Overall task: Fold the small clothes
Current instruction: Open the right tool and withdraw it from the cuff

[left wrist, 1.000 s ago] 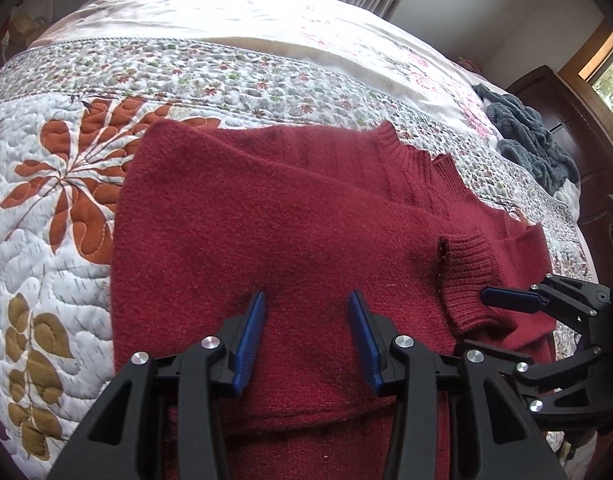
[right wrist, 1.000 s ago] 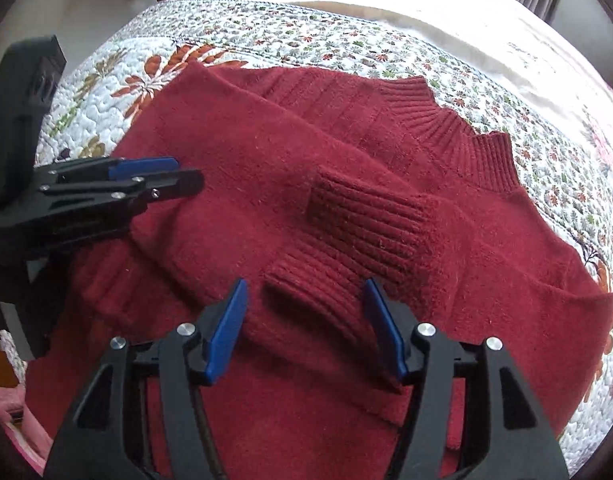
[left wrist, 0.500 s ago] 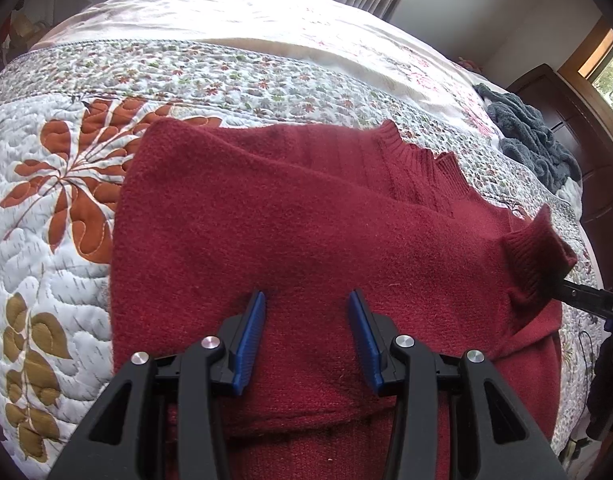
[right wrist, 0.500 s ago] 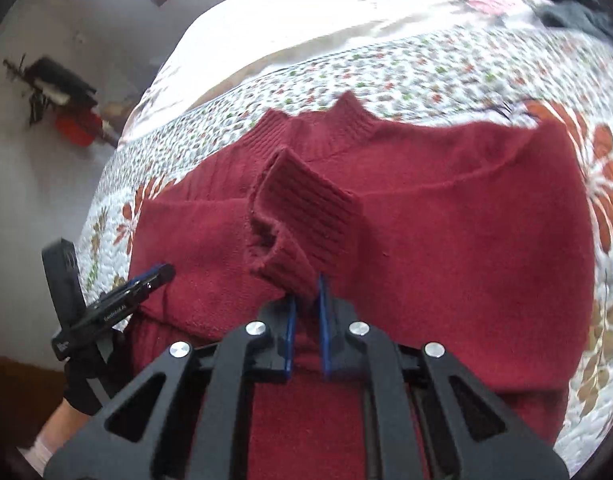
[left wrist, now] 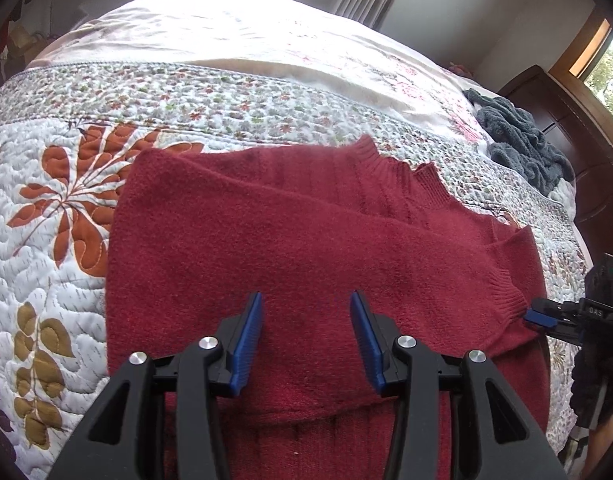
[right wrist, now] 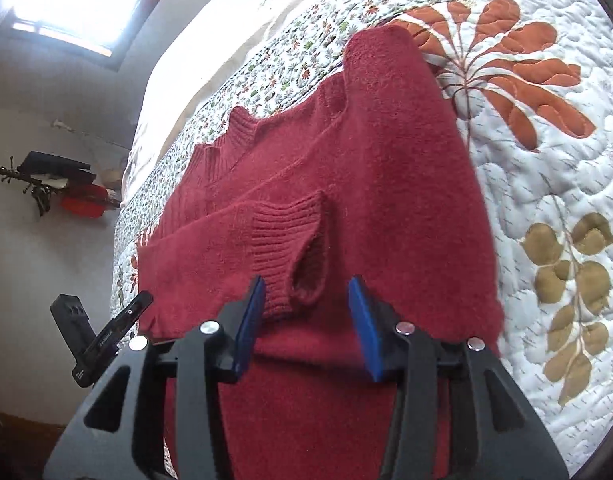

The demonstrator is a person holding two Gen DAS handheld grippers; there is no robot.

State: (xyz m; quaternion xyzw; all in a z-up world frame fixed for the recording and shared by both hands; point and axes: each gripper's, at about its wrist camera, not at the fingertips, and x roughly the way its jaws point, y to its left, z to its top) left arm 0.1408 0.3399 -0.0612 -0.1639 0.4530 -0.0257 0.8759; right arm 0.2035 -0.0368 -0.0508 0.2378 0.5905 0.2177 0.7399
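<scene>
Left wrist view shows one red sweater (left wrist: 306, 248) lying flat on the quilt (left wrist: 58, 280) of a bed, its fuzzy knit body folded so a sleeve runs across it toward the right. One ribbed collar (left wrist: 402, 172) stands up at the far edge, with a scalloped rim. The left gripper (left wrist: 306, 336) hangs over the near part of the sweater, its two black fingers spread wide with nothing between the ridged blue pads (left wrist: 248, 344). At the right edge the right gripper (left wrist: 540, 318) sits at the sleeve's ribbed cuff (left wrist: 506, 300).

From the right wrist view, the right gripper (right wrist: 306, 320) has its two fingers spread apart on either side of the one cuff (right wrist: 290, 244); the left pad is at the cuff's knit, the right pad clear of it. The cuff is thick, ribbed and tube-shaped, its mouth open toward the camera.

The quilt is white and stitched in puffy waves, with orange and olive leaf appliqué and a band of small printed flowers. One crumpled grey-blue cloth (left wrist: 522, 140), plush and ropey, lies near the bed's far right corner beside dark wooden furniture (left wrist: 578, 152).
</scene>
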